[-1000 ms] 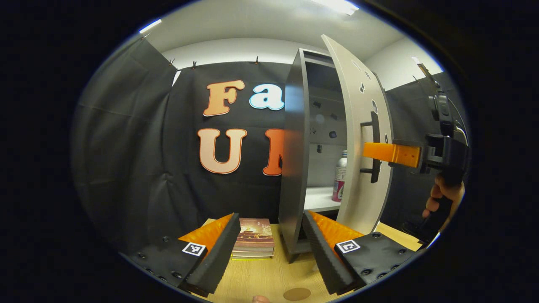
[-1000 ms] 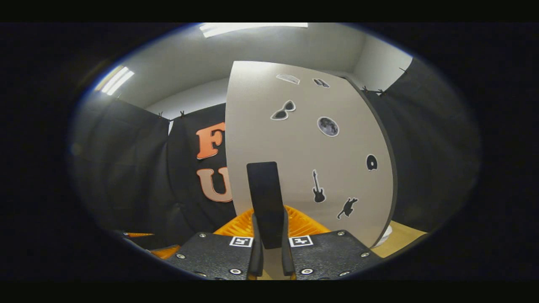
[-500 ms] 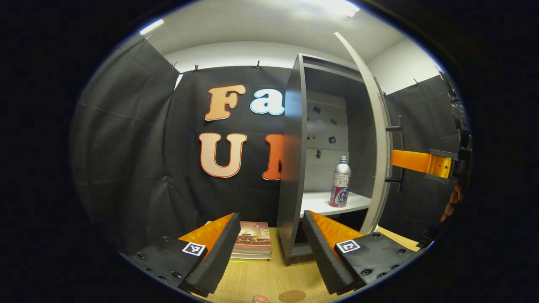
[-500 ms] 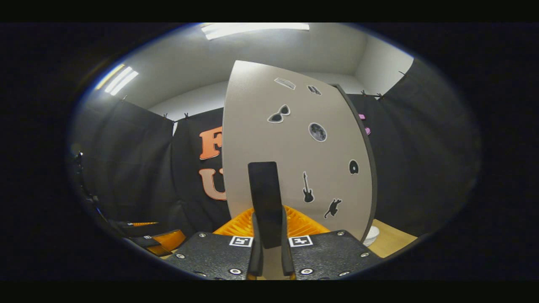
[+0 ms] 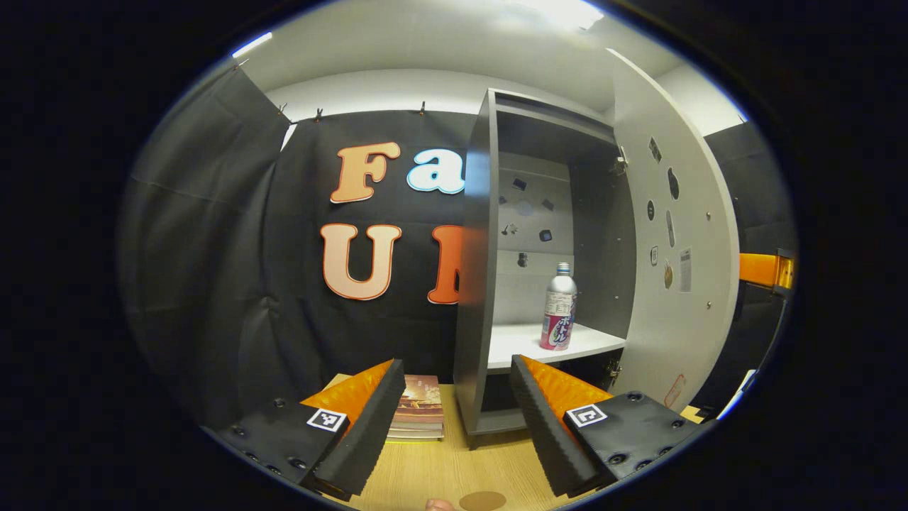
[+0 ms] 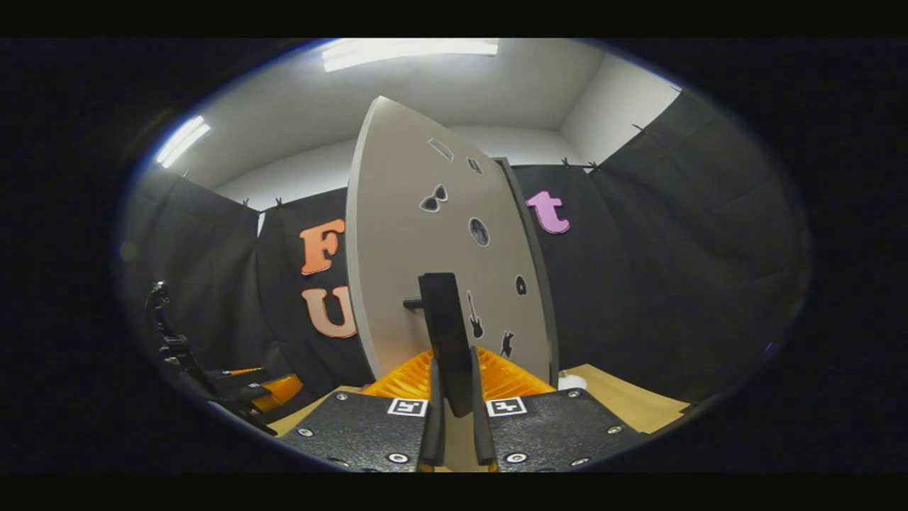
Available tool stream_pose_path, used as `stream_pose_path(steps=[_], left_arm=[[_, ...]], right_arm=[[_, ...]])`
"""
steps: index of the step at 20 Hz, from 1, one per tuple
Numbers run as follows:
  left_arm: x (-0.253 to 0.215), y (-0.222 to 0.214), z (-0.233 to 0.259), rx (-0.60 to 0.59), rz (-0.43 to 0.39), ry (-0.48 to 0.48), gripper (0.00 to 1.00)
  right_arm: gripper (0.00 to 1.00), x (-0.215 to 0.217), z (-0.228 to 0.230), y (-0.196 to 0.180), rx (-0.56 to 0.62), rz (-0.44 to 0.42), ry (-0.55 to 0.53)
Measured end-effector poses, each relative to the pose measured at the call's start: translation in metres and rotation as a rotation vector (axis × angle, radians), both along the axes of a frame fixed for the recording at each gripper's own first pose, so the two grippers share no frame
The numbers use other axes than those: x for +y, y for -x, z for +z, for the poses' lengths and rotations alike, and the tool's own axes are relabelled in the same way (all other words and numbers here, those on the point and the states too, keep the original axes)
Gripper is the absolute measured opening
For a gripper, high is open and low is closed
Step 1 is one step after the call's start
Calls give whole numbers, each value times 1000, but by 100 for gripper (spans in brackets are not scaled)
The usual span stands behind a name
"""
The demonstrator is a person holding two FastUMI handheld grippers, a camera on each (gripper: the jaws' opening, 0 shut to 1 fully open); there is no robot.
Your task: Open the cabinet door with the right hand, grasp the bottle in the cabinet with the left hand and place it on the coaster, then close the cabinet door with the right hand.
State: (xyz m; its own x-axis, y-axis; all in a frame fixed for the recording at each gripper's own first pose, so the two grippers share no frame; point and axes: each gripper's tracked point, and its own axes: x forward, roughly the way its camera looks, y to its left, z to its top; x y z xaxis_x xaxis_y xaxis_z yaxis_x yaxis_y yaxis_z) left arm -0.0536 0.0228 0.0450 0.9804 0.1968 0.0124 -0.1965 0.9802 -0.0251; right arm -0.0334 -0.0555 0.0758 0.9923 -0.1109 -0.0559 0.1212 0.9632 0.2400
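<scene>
The grey cabinet [image 5: 474,284] stands with its door [image 5: 674,248] swung wide to the right. Inside, a silver bottle with a pink label [image 5: 559,306] stands upright on the white shelf [image 5: 525,341]. My left gripper [image 5: 455,365] is open and holds nothing, low in front of the cabinet and short of the bottle. A round brown coaster [image 5: 482,501] lies on the table below it. In the right gripper view my right gripper [image 6: 452,372] is shut on the door's black handle [image 6: 443,326], facing the door's outer face [image 6: 418,262].
A stack of books [image 5: 418,411] lies on the wooden table [image 5: 440,468] left of the cabinet. A small white object [image 6: 571,382] sits on the table behind the door. The left gripper [image 6: 241,387] shows low at the left of the right gripper view.
The door has swung from partly open to wide open, pulled by my right gripper on the handle. The bottle has come into full sight. My left gripper has barely moved.
</scene>
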Motion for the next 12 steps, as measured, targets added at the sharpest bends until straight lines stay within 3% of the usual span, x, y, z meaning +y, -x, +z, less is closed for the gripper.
stream_pose_path(steps=[3, 4, 6, 10, 12], left_arm=[[-4, 3, -2, 1, -12, 1, 94], [-6, 4, -3, 3, -13, 1, 96], [-5, 5, -5, 7, -10, 6, 94], [-8, 7, -8, 16, -6, 16, 95], [-10, 8, -12, 23, -6, 20, 95]], right_arm=[[15, -21, 1, 10, 12, -73, 14], [10, -28, -1, 10, 8, -96, 14], [7, -43, -3, 15, 9, -119, 14], [12, -62, -7, 18, 10, -149, -15], [7, -79, -8, 22, 15, -170, 22]])
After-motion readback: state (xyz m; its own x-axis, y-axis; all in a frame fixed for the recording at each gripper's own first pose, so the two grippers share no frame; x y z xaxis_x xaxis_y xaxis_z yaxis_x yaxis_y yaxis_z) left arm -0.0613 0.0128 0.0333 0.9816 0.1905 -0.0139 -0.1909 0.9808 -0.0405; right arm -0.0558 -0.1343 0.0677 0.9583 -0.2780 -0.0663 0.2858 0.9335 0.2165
